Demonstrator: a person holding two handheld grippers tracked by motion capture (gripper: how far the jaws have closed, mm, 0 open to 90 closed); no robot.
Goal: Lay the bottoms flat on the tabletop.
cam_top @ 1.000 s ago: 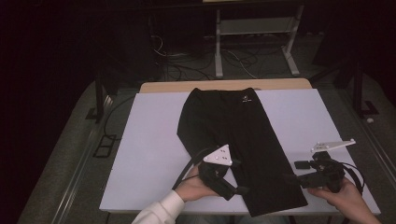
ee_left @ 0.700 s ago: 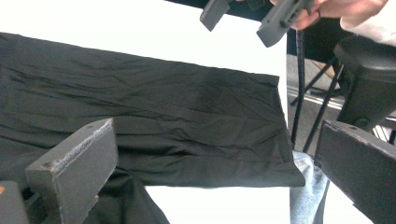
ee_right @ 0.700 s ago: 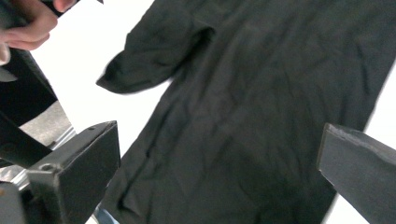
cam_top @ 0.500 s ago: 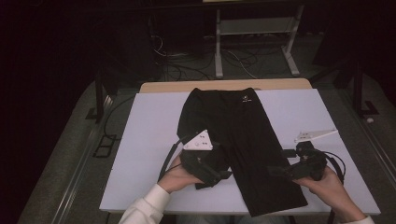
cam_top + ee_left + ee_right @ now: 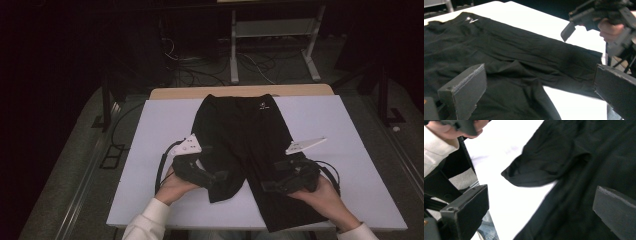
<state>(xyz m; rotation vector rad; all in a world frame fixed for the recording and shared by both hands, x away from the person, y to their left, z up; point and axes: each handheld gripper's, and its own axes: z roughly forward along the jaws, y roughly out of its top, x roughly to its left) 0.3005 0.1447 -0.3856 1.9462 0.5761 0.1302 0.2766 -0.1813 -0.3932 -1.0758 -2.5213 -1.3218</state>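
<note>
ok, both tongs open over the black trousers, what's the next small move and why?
Probably lower the left tongs onto the hem of the shorter, folded-up leg and close on it. Both tongs stand open with nothing between them, that leg lies bunched on the white table, and the right tongs hover over the long leg.

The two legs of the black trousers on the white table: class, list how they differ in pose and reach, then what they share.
The left trouser leg lies shorter, its end bunched and rounded; the right trouser leg runs straight.
The left trouser leg ends well inside the white table; the right trouser leg reaches the near edge.
Both are black, lie flat on the table and join at one waistband.
</note>
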